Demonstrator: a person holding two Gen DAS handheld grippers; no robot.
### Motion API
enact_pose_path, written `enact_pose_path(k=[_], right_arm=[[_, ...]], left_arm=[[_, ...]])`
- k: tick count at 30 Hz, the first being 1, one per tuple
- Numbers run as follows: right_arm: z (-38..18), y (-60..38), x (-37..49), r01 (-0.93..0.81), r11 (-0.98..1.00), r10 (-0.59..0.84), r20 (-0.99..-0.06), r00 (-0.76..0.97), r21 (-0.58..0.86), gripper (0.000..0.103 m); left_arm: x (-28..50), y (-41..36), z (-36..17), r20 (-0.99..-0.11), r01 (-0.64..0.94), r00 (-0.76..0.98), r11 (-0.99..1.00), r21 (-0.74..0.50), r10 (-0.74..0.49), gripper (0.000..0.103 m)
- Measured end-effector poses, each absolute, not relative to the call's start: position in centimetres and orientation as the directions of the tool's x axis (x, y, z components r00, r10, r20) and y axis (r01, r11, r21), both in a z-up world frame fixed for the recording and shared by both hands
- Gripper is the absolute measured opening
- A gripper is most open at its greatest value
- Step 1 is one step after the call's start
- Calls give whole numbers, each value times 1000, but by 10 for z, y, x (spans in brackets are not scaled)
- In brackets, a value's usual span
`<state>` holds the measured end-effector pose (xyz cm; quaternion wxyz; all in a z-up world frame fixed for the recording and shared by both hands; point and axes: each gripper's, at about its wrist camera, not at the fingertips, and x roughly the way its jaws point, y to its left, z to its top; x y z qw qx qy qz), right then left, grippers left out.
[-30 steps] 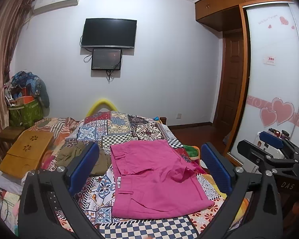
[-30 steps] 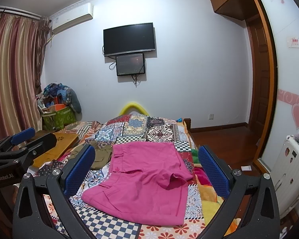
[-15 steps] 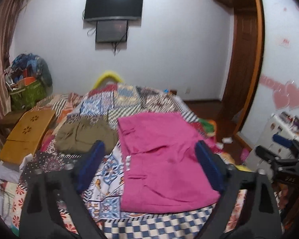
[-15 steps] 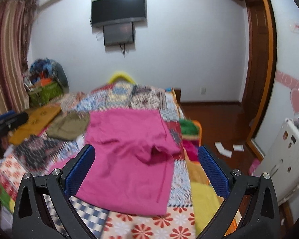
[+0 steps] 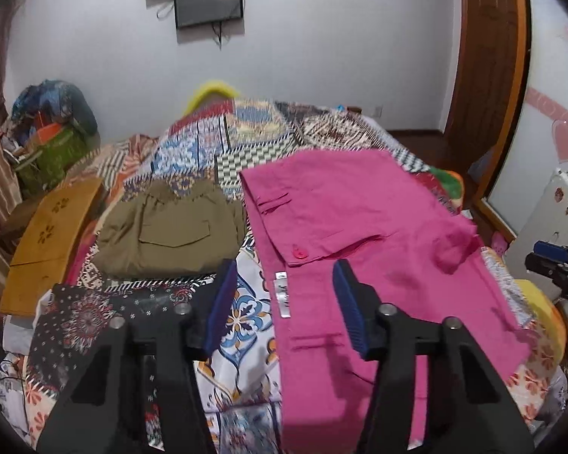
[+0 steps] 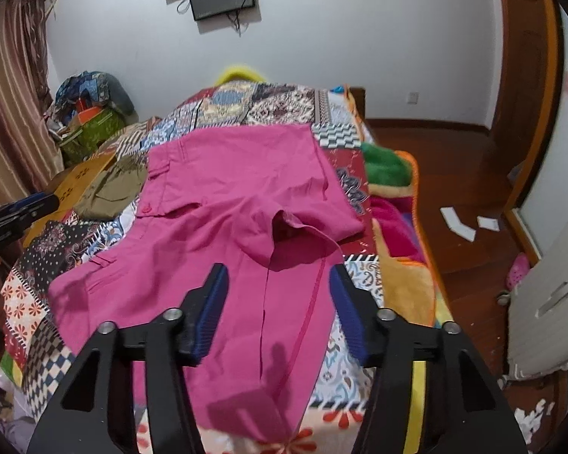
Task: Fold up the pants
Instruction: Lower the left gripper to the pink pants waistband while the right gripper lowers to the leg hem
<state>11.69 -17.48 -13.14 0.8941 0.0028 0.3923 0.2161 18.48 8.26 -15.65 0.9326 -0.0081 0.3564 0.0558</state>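
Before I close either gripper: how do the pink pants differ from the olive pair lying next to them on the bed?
The pink pants lie spread open, waistband and leg laid out, one leg hem turned up; the olive pants sit in a compact folded bundle. The pink pants cover far more of the quilt than the olive pants. The left gripper is over the pink pants' waistband label, the right gripper over their leg; neither is over the olive pants. Both rest flat on the quilt.

No readable text (labels blurred).
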Motion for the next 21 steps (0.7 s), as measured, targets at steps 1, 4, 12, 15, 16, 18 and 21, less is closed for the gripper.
enact_pose_path(k=[1,4,12,15,16,18,21], right_arm=[[-135,-174,122,-391,903,394,-705,589,178,44],[-146,-171,140,-409,893,406,-730,550,188,36],[-182,-166,180,-450,869,414,-800,434,205,32],[-192,-163,187,-464,859,418,-821,390,216,32],[-194,-162,188,-469,853,428,-821,377,229,32],[-196,-160,190,-478,843,446,-817,365,247,32],[-194,-153,191,-501,830,458,-812,361,245,32]], left_arm=[[193,86,-162,-679,-112,728,994,21,96,44],[218,97,-180,-720,-99,691,995,-13,60,37],[260,103,-226,-804,-51,595,998,-36,1,37],[267,100,-240,-825,-37,565,999,-20,4,36],[268,100,-244,-831,-34,556,999,-20,2,36],[272,99,-253,-845,-24,534,999,-26,-9,37],[275,97,-262,-863,0,504,999,-33,-29,37]])
